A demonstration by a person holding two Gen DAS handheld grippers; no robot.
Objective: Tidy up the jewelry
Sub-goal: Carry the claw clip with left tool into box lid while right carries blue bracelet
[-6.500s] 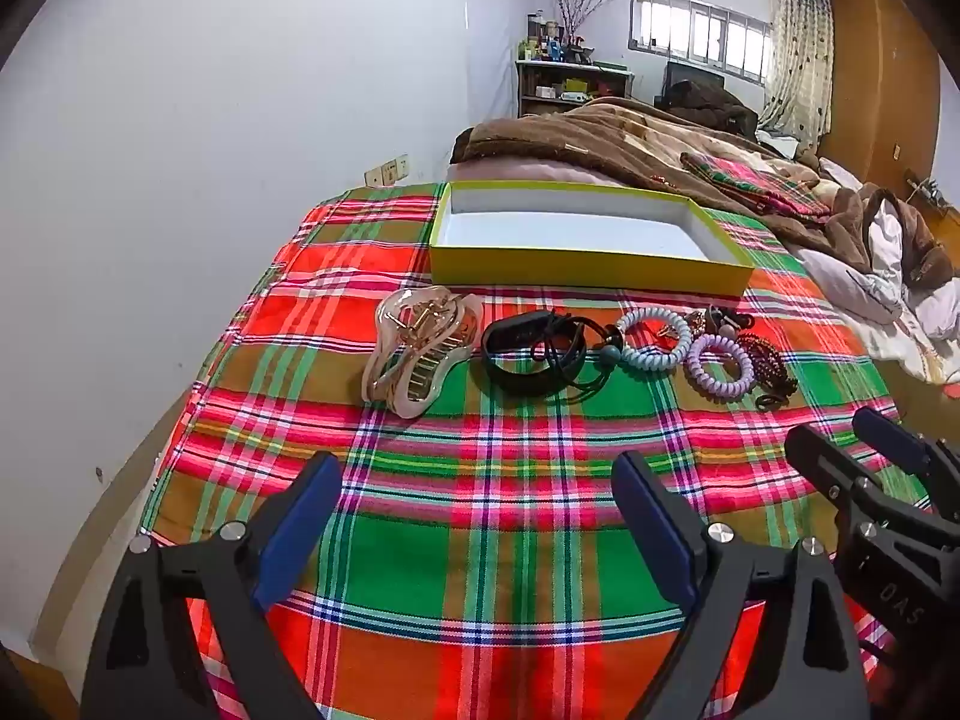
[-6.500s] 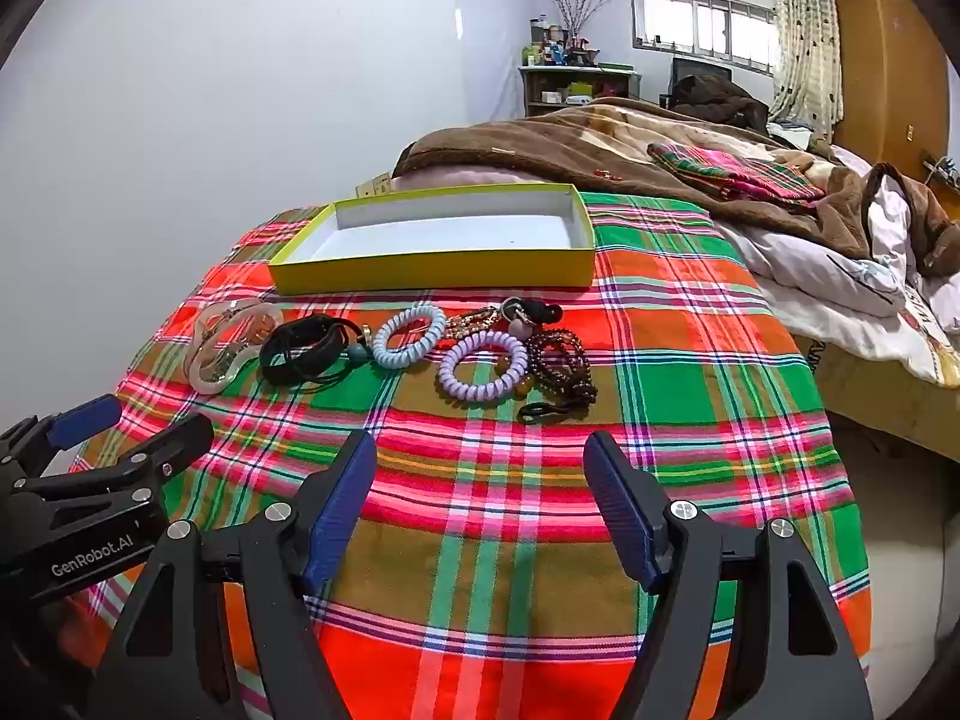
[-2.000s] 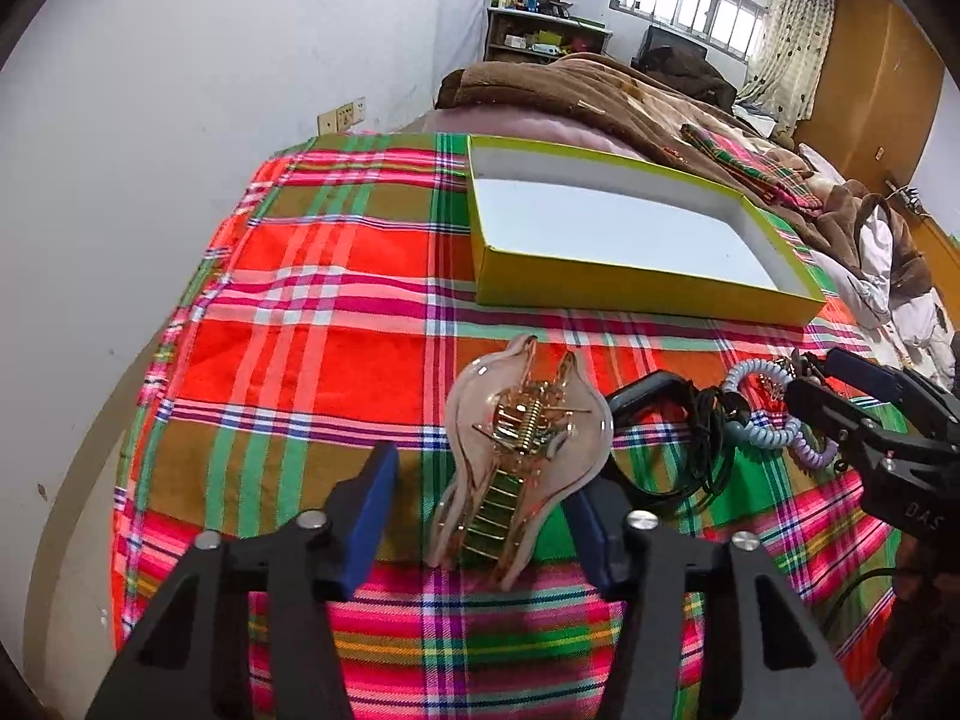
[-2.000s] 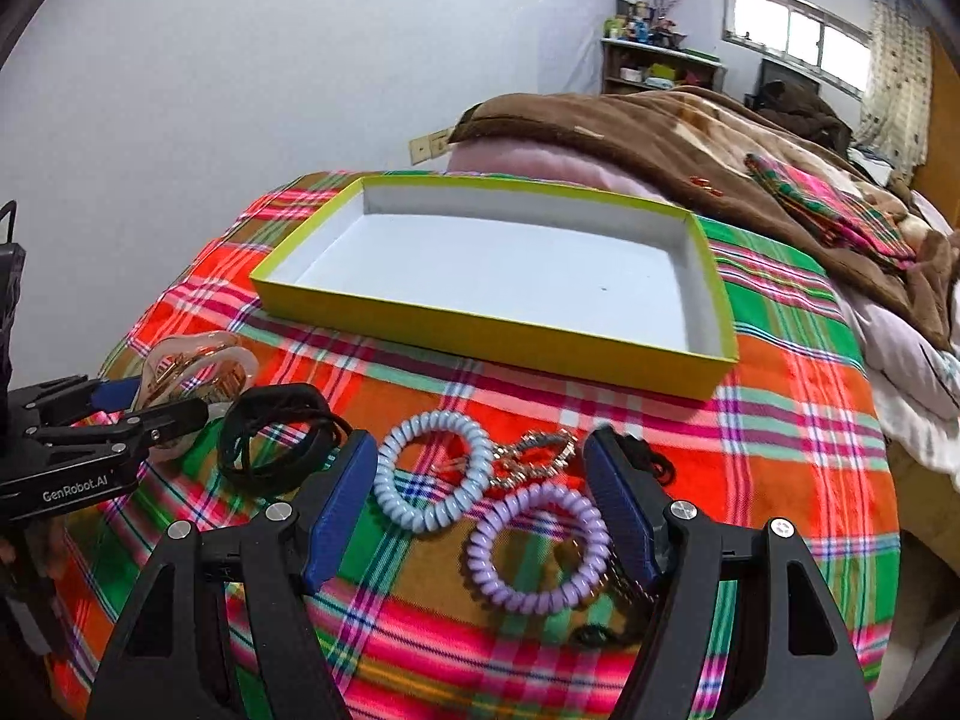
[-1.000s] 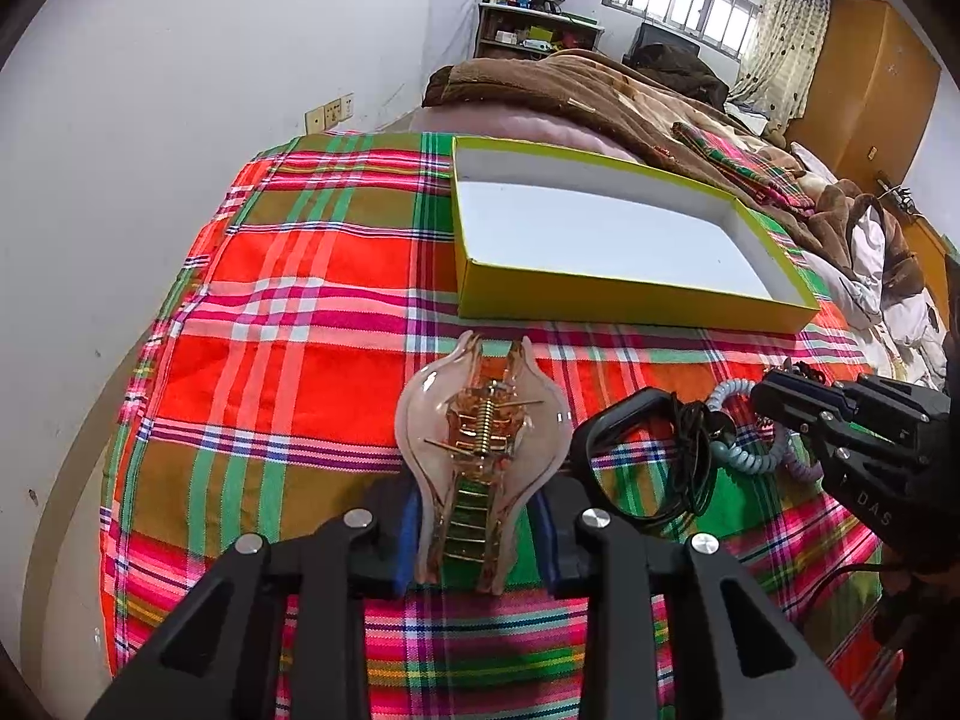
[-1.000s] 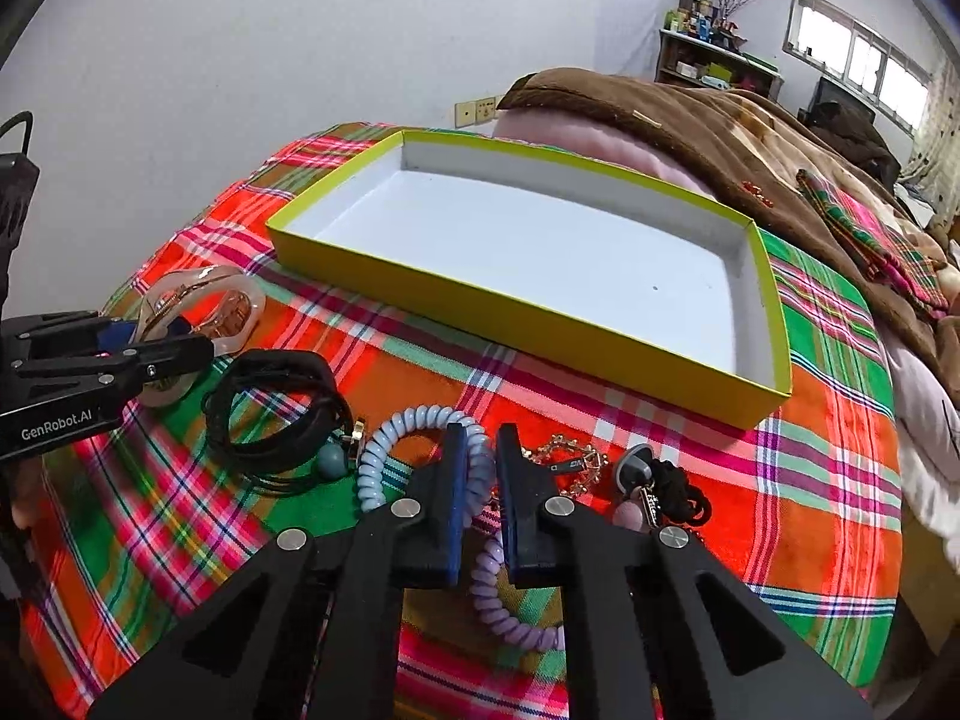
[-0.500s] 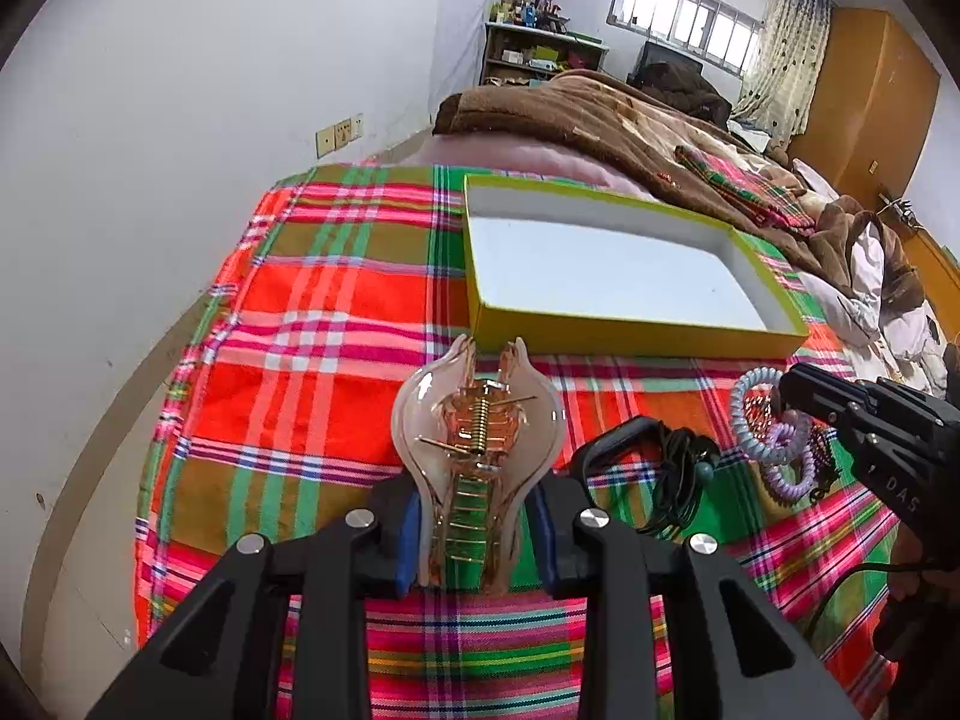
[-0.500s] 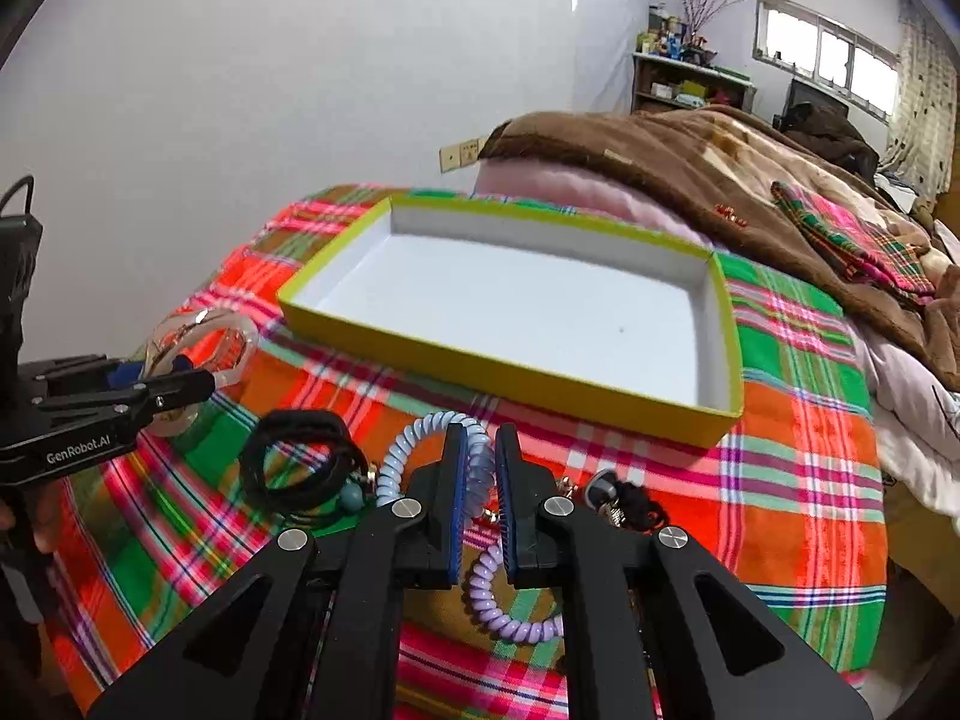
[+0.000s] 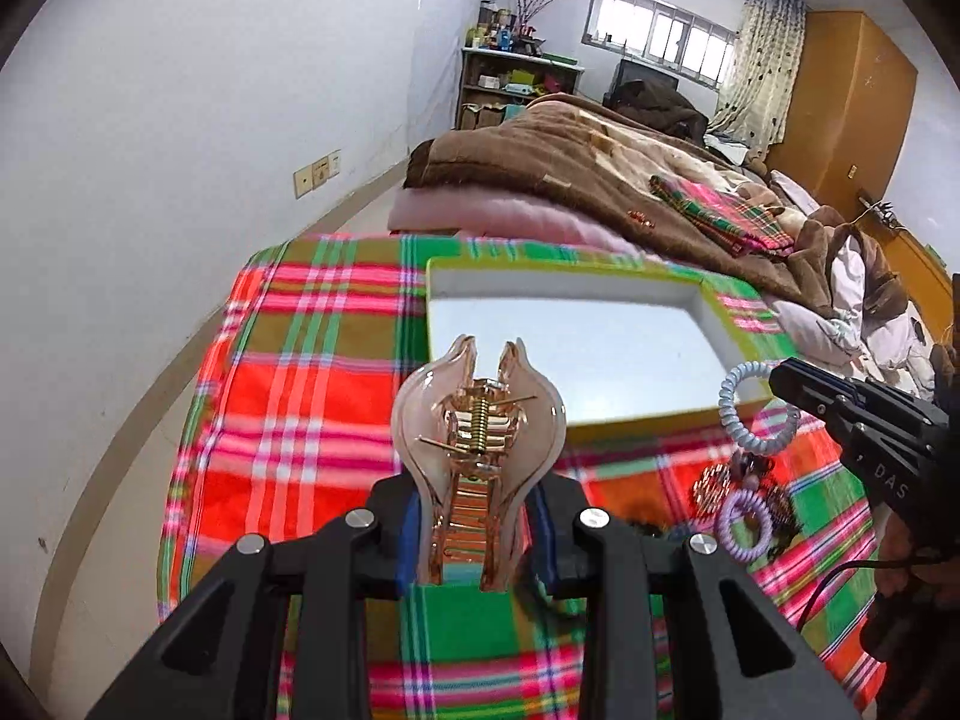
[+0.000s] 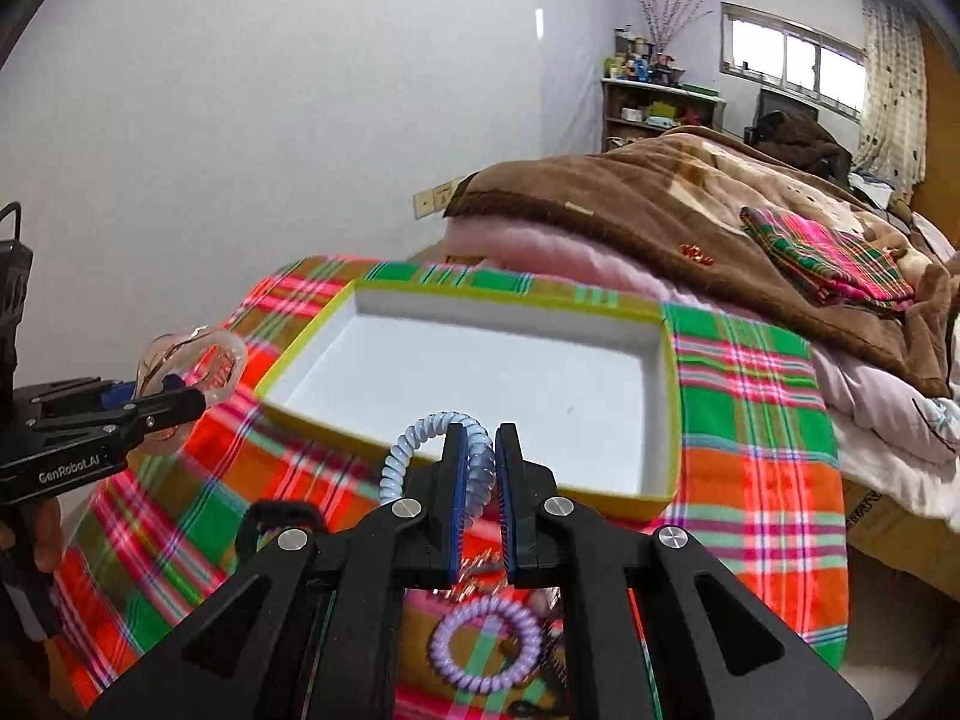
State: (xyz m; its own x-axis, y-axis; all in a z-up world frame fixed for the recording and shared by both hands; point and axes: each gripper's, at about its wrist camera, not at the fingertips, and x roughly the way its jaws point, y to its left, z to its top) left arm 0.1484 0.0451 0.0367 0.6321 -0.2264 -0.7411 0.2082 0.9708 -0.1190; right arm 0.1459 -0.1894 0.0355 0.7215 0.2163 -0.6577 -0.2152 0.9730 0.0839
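My left gripper (image 9: pixel 474 531) is shut on a clear pink hair claw clip (image 9: pixel 478 420) with a gold spring, held upright in the air short of the yellow box (image 9: pixel 729 336). My right gripper (image 10: pixel 479 468) is shut on a pale blue spiral hair tie (image 10: pixel 414 438), lifted off the plaid cloth near the box's (image 10: pixel 480 462) front wall. In the left wrist view the blue tie (image 9: pixel 741 414) hangs from the right gripper (image 9: pixel 780 378). The right wrist view shows the clip (image 10: pixel 192 360) at the left. The box is white inside with nothing in it.
On the plaid cloth (image 9: pixel 300 396) lie a purple spiral tie (image 10: pixel 486 642), a black band (image 10: pixel 276 519) and beaded pieces (image 9: pixel 714 489). A brown blanket (image 10: pixel 690 210) lies heaped beyond the box. A white wall (image 9: pixel 180 150) runs along the left; the bed edge drops off at right.
Both grippers have risen off the cloth with their items, the clip and the blue tie now in the air. The view tips up toward the room.
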